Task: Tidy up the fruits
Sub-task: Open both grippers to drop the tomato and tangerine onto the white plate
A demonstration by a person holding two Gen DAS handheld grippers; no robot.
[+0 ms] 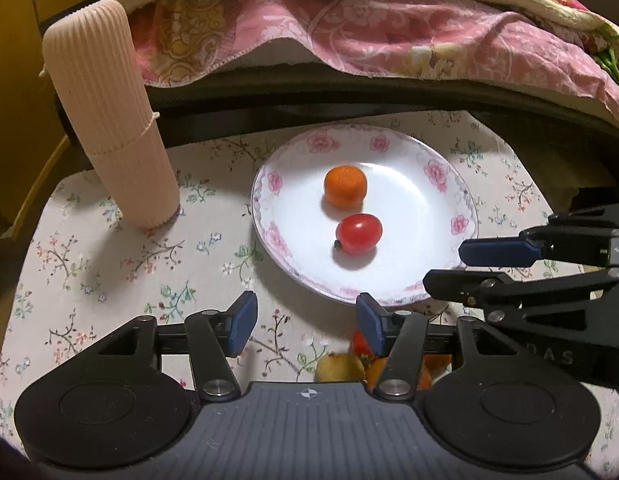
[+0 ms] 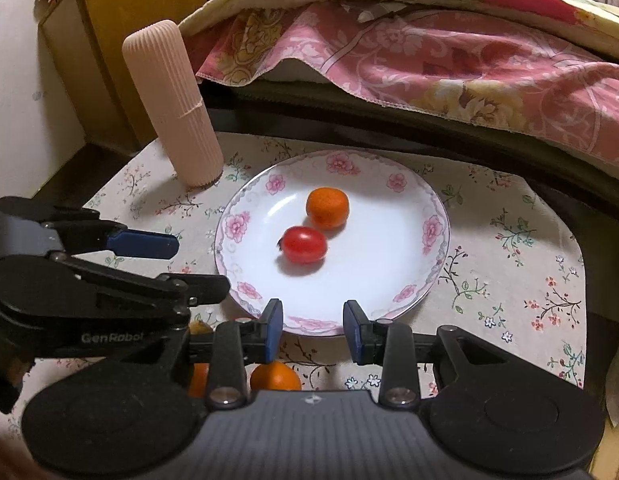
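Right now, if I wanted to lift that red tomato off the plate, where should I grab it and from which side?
Probably grip the red tomato across its short middle, coming down from above. It lies on its side with its long axis running left to right in the right wrist view, stem end left. The orange fruit sits close behind it, so close the pads front-and-back carefully, or nudge it clear first. The plate is bare in front.

Desk (image 2: pixel 509 248) right of the plate (image 2: pixel 433 200) lay bare and passable. A ribbed cylinder (image 2: pixel 173 108) stood upright near the plate's far-left rim. Bedding (image 2: pixel 429 60) overhung the far edge. Loose fruit (image 2: pixel 275 376) lay along the plate's near side.
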